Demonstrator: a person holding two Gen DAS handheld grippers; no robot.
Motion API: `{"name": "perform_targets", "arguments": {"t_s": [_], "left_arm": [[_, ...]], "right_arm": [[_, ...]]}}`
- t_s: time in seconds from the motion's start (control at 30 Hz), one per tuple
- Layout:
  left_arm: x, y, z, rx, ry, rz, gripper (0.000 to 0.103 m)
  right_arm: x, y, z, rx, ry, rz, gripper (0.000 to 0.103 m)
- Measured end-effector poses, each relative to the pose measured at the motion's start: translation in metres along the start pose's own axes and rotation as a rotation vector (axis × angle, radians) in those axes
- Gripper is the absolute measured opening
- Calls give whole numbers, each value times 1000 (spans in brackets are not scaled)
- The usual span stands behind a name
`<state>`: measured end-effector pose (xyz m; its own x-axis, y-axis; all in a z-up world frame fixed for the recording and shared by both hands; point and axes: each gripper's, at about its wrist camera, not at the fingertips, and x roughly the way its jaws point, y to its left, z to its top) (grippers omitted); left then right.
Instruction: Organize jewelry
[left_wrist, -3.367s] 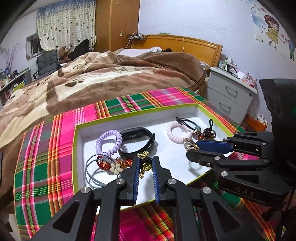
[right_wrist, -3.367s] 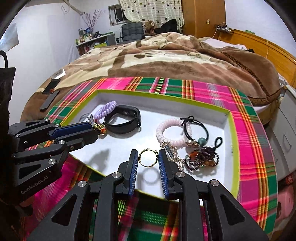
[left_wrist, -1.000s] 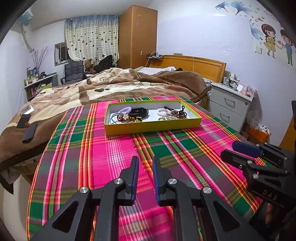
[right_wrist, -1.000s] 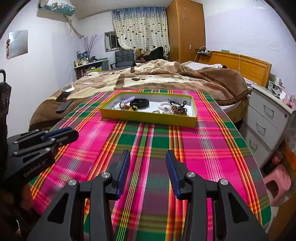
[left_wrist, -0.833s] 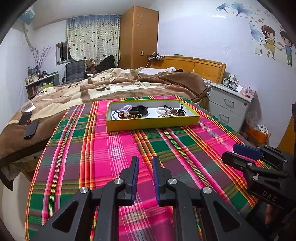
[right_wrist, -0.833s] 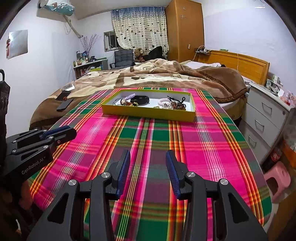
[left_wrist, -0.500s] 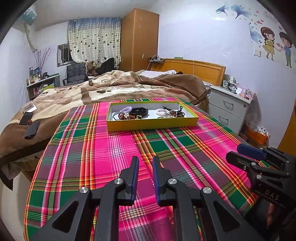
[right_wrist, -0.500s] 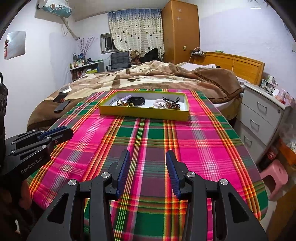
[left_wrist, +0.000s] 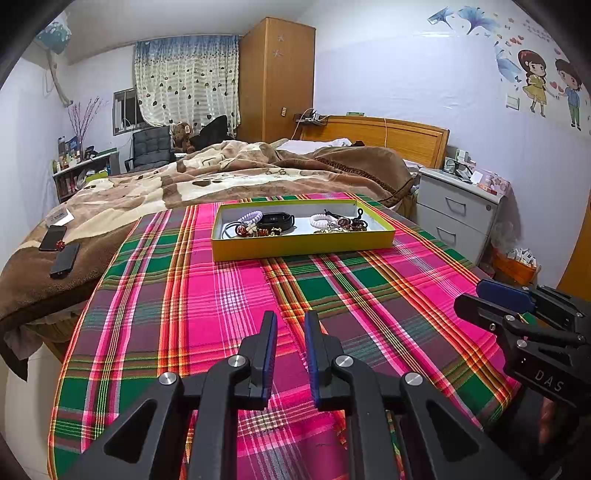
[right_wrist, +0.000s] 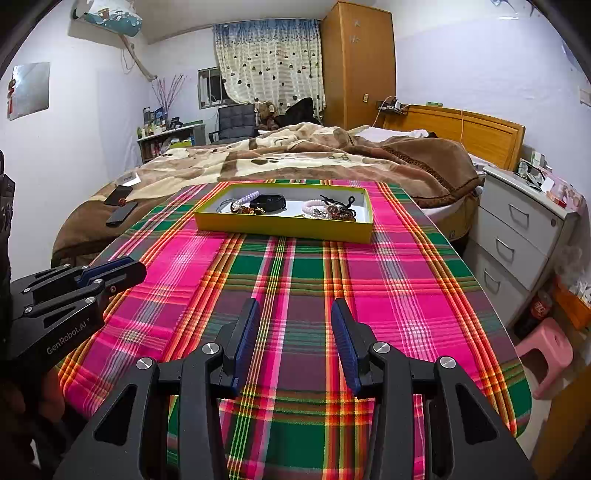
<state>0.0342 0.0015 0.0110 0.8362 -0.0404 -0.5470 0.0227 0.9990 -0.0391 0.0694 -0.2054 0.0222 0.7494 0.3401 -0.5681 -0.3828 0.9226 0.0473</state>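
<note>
1. The left gripper (left_wrist: 290, 332) hovered over the near end of the table (left_wrist: 229, 295), which was covered in a pink-and-green plaid cloth. Its fingers (left_wrist: 266, 343) stood slightly apart with nothing between them — released, holding no jewelry.
2. The right gripper (right_wrist: 294, 325) also hung above the near end of the table, its fingers (right_wrist: 245, 332) spread wider than the left pair and gripping nothing.
3. Each gripper showed in the other's camera: the right gripper at the right edge of the left wrist view, the left gripper at the left edge of the right wrist view.
4. The yellow tray (left_wrist: 303, 245) sat at the far end of the table, well apart from both grippers, with its white floor showing between two clusters of jewelry.
5. In the tray's left half lay a purple coil hair tie (left_wrist: 250, 216), a black wristband (left_wrist: 277, 219) just beside it, and a tangle of grey rings with red and gold pieces (left_wrist: 245, 230) in front.
6. In the tray's right half lay a pink coil hair tie (left_wrist: 319, 220), with black cords and dark beads (left_wrist: 351, 221) bunched against it — individual pieces there were too small to tell apart.
7. Beyond the table stood a bed (left_wrist: 229, 173) under a brown blanket, with a wooden headboard and a grey bedside drawer unit (left_wrist: 454, 218) to its right.
8. Two dark phones (left_wrist: 59, 247) lay on the blanket at the left.
9. A pink stool (right_wrist: 546, 354) stood on the floor by the table's right side.
</note>
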Motion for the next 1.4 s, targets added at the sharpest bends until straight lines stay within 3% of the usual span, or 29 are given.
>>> {"name": "perform_targets", "arguments": {"t_s": [1.4], "left_arm": [[2, -5, -5, 19, 16, 2, 14]], "right_arm": [[3, 1, 0, -5, 15, -2, 41]]}}
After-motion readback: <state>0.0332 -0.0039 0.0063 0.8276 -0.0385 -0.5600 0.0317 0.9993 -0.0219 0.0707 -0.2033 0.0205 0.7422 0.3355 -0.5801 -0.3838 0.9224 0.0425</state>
